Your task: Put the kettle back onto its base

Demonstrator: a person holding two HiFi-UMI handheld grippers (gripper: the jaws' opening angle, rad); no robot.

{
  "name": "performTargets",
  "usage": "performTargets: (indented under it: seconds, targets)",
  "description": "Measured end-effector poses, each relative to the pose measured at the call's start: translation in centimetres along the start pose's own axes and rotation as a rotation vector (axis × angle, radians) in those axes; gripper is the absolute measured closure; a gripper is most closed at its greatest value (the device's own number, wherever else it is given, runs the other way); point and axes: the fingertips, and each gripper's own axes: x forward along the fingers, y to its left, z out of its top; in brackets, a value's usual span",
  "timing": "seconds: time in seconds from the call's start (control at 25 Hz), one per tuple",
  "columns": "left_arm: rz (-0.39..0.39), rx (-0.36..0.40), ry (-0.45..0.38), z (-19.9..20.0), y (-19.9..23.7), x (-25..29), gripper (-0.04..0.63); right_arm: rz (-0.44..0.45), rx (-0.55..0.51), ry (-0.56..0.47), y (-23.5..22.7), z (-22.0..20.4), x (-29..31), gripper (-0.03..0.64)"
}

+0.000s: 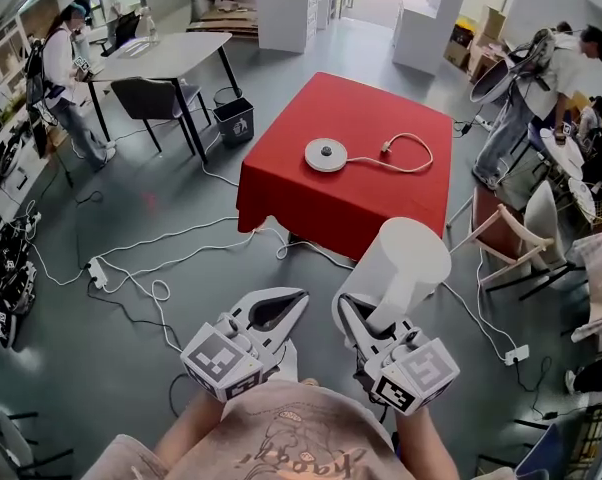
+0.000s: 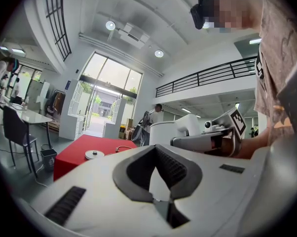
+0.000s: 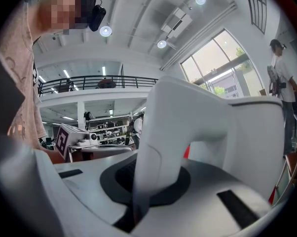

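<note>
The left tool and the right tool match: each has a smooth white plastic shell that narrows to two curved jaws, lined inside with dark grey pads that are finely ribbed. Short black slots sit in the shell on either side of the jaws. At the back of each tool is a white cube with black square markers on its faces, and a small black lens sits beside the cube on the right tool. The person wears a pinkish-beige T-shirt printed with a faint drawing and script lettering, and a black headset on the head.
</note>
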Motion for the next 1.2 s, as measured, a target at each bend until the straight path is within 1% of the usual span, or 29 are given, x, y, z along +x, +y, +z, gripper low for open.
performTargets:
  seconds: [0.12,0.28,0.44,0.88,1.04,1.2]
  targets:
    - [-0.019,-0.012,-0.001,0.2,0.6,1.0,0.606,-0.016,0.001,-0.007,-1.0,0.2,0.6,0.604]
    - [-0.047,-0.002,-0.012,0.0,2.3,2.5,0.606,-0.033,-0.003,-0.008,-2.5,0.5,2.0,0.604]
    - [-0.065,-0.024,0.006,0.2,4.1,4.4,0.606,-0.046,0.009,-0.006,-4.3,0.9,3.6,0.604]
    - [-0.104,0.010,0.011,2.5,13.4,9.1,0.606,-0.066,0.020,-0.029,-8.9,3.5,11.2,0.604]
    - [-0.109,-0.013,0.035,3.1,16.4,10.3,0.606,-0.077,0.028,-0.036,-10.4,4.3,13.9,0.604]
    - [-0.140,-0.002,0.030,3.3,19.3,11.3,0.606,-0.093,0.040,-0.047,-11.7,4.9,16.6,0.604]
